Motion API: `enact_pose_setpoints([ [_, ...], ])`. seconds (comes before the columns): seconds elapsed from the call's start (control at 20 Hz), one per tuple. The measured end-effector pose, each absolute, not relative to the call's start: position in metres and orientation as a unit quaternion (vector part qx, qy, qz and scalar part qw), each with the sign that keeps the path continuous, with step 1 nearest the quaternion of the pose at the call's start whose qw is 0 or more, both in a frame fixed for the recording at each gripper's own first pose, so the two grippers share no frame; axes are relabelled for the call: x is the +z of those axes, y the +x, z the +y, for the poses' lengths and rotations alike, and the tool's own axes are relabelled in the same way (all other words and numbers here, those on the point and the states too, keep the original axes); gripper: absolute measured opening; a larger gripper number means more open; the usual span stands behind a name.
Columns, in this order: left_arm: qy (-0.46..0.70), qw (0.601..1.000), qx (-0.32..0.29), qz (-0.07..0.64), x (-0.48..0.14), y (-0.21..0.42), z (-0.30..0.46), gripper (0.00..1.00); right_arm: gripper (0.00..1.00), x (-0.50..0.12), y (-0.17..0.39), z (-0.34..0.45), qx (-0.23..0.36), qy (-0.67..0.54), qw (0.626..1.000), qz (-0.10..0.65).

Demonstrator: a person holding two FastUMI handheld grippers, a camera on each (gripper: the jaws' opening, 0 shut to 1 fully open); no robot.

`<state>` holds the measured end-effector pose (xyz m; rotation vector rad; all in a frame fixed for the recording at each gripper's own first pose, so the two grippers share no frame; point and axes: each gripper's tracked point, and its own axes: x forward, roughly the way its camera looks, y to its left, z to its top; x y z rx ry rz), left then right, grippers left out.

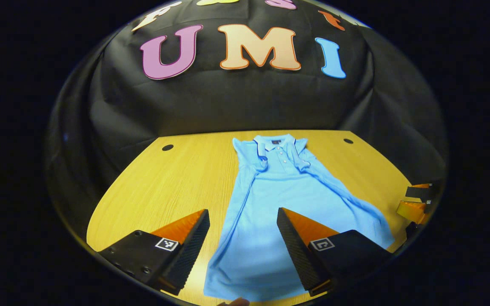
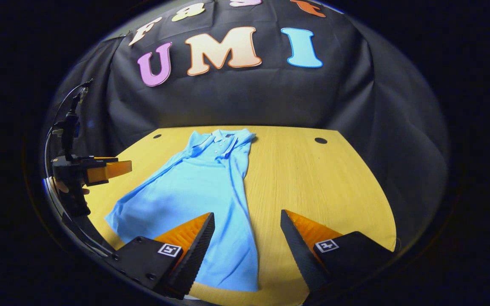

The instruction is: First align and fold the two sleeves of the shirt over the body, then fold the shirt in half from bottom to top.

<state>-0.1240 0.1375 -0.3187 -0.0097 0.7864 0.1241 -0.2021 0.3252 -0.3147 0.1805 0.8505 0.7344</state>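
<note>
A light blue polo shirt (image 1: 289, 199) lay flat on the wooden table (image 1: 164, 182), collar toward the far edge by the booth's black cloth and hem toward the near edge. Both sleeves lay folded in over the body, so the shirt formed a long narrow shape that widened toward the hem.

In the left gripper view, the left gripper (image 1: 243, 231) hung above the near part of the shirt with its jaws spread wide and nothing between them; the cloth showed in the gap. The right gripper (image 1: 417, 202) appeared at the far right of that view, off the shirt's side.

In the right gripper view, the right gripper (image 2: 247, 236) hung over the near edge with its jaws wide apart and empty, one finger above the shirt (image 2: 198, 191) and the other above bare table (image 2: 326, 182). The left gripper (image 2: 100, 170) showed at the left of that view, beside the shirt's other side.

Two dark round holes (image 1: 167, 147) sat near the far corners.
</note>
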Motion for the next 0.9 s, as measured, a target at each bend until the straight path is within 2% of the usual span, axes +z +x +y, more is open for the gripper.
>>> enact_pose_setpoints([
  [0.55, 0.012, 0.883, 0.066, 0.464, -0.363, -0.230, 0.142, 0.96, 0.98, -0.352, -0.275, 0.297, 0.343, 0.056, 0.822, 0.451],
  [0.9, 0.012, 0.864, 0.074, 0.498, -0.386, -0.263, 0.150, 0.96, 0.98, -0.369, -0.297, 0.306, 0.350, 0.036, 0.808, 0.471],
])
